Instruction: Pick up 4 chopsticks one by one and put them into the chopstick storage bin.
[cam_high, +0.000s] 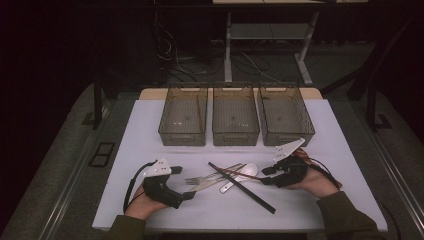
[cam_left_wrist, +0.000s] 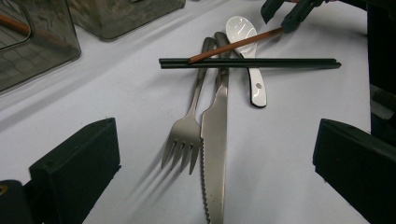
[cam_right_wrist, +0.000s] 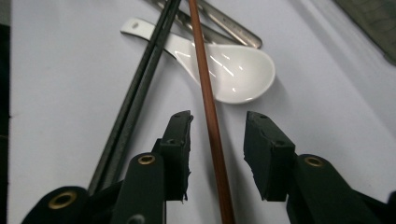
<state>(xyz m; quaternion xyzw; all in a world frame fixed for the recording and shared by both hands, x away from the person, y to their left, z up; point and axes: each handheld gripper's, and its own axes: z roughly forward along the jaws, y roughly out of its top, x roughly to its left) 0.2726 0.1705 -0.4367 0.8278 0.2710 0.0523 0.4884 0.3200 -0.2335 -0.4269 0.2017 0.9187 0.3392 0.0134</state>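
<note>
Brown chopstick (cam_right_wrist: 210, 112) lies across the cutlery pile on the white table (cam_high: 150, 130), over the white ceramic spoon (cam_right_wrist: 233, 70) and the pair of black chopsticks (cam_right_wrist: 135, 98). Right gripper (cam_right_wrist: 217, 133) straddles its near end, the jaws apart on either side with gaps showing, so nothing is clamped. Left gripper (cam_left_wrist: 215, 154) stands wide open before the fork (cam_left_wrist: 184, 135) and serrated knife (cam_left_wrist: 215, 135), touching neither. Another brown chopstick (cam_high: 199, 116) rests in the left bin (cam_high: 183, 136)

Glossy white spoon (cam_right_wrist: 233, 70), matt wooden chopstick (cam_right_wrist: 210, 116)
</note>
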